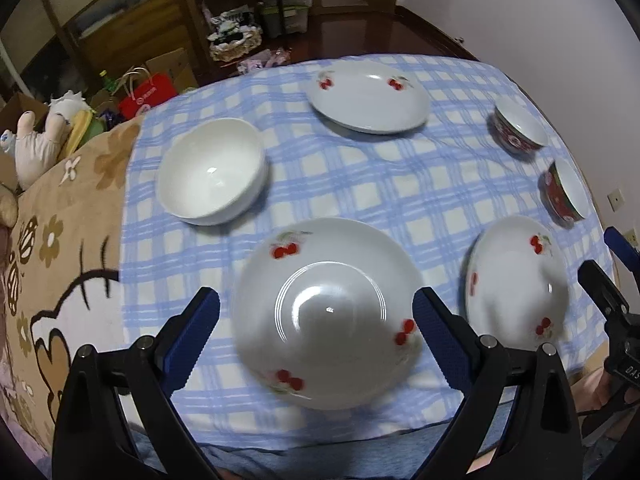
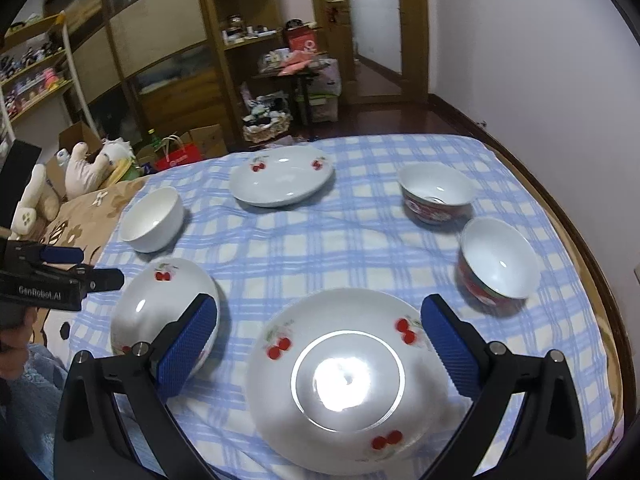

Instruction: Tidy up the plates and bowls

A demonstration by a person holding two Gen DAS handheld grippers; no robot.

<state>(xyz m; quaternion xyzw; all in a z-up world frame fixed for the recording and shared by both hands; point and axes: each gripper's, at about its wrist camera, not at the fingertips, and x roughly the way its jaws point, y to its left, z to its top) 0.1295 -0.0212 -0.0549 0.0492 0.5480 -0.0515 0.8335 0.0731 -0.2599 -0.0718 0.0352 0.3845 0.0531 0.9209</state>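
Note:
Three white cherry-print plates lie on the blue checked cloth. My left gripper point(image 1: 316, 312) is open above the near left plate point(image 1: 328, 312), which also shows in the right wrist view point(image 2: 168, 308). My right gripper point(image 2: 320, 328) is open above the near right plate point(image 2: 348, 376), seen in the left wrist view too point(image 1: 516, 284). The third plate point(image 1: 370, 96) point(image 2: 282, 180) lies at the far middle. A plain white bowl point(image 1: 212, 170) point(image 2: 154, 218) stands at the left. Two red-patterned bowls point(image 1: 520, 128) point(image 1: 566, 190) point(image 2: 438, 192) point(image 2: 498, 262) stand at the right.
The blue checked cloth point(image 1: 360, 176) point(image 2: 320, 240) covers a bed with a brown cartoon blanket point(image 1: 52, 240) at the left. Stuffed toys point(image 2: 84, 168), bags and wooden shelving stand beyond. A white wall point(image 2: 540, 80) runs along the right edge.

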